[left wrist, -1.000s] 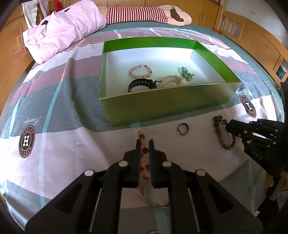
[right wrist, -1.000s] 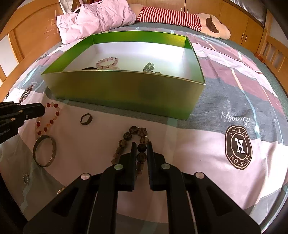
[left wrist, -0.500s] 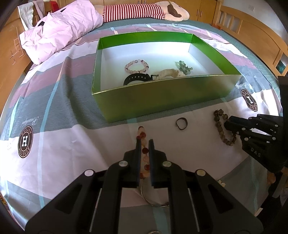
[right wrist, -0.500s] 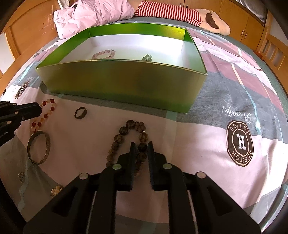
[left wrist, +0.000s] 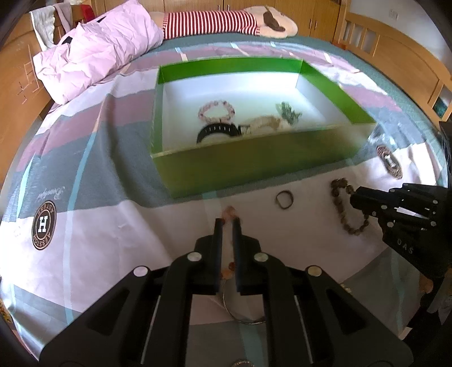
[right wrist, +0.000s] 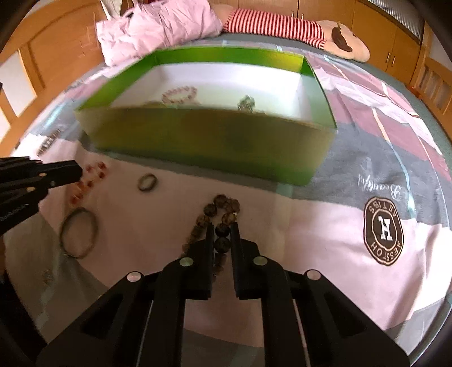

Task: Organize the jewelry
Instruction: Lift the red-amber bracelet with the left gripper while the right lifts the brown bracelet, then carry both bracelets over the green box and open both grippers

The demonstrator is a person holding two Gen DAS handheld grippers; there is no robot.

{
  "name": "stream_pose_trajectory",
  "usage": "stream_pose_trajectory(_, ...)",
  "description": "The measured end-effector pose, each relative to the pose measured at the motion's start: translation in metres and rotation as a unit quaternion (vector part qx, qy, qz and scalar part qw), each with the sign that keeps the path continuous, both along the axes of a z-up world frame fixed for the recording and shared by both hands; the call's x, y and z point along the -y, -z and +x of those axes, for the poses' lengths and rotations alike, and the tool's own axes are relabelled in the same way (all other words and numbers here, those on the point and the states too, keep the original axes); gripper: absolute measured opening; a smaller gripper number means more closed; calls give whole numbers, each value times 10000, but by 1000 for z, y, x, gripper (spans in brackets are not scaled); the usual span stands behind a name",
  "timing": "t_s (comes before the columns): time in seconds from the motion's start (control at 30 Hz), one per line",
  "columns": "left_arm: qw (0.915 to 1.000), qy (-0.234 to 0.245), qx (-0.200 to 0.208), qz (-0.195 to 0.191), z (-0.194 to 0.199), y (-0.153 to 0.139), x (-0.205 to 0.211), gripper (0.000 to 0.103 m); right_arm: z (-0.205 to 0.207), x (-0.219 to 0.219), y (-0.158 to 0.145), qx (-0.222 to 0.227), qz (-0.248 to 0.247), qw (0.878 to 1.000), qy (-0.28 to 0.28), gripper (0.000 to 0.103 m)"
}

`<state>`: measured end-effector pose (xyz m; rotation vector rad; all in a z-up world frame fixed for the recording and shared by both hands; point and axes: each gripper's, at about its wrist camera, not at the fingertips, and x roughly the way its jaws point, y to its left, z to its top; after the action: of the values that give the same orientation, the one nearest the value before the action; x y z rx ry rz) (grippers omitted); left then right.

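Note:
A green box (left wrist: 254, 166) with a white floor lies on the bedspread and holds a pink bead bracelet (left wrist: 216, 110), a black band (left wrist: 217, 131) and other pieces. My left gripper (left wrist: 227, 223) has its jaws nearly together around a red and amber bead bracelet (left wrist: 229, 211) in front of the box. My right gripper (right wrist: 223, 225) is closed on a dark brown bead bracelet (right wrist: 223, 206), which also shows in the left wrist view (left wrist: 343, 209). The red bracelet also shows in the right wrist view (right wrist: 90, 180).
A small dark ring (left wrist: 284, 199) lies between the two bracelets. A metal bangle (right wrist: 79, 235) lies near the bed's front edge. A pink pillow (left wrist: 96, 53) and a striped plush toy (left wrist: 214, 21) lie behind the box. Wooden bed frame surrounds the bed.
Both grippers have moved forward toward the box over their bracelets. The views are now blurred by motion. The right jaws have closed tighter on the brown beads.

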<state>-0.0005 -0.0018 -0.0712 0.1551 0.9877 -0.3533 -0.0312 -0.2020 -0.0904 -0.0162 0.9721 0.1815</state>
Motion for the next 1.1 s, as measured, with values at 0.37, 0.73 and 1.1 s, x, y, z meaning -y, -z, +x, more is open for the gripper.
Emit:
stream_pose_trajectory(0.37, 9971, -209, -20, -726, 5, -36, -38, 7, -8, 14, -47, 629, 740, 9953, -1, 11)
stream_pose_trajectory(0.73, 9987, -166, -470, -131, 24, 25, -16, 23, -4, 9, -19, 104, 568, 9983, 56, 11)
stream_pose_trajectory(1.1, 9980, -63, -556, 285, 29, 43, -7, 18, -3, 5, -10, -55, 454, 9990, 10, 11)
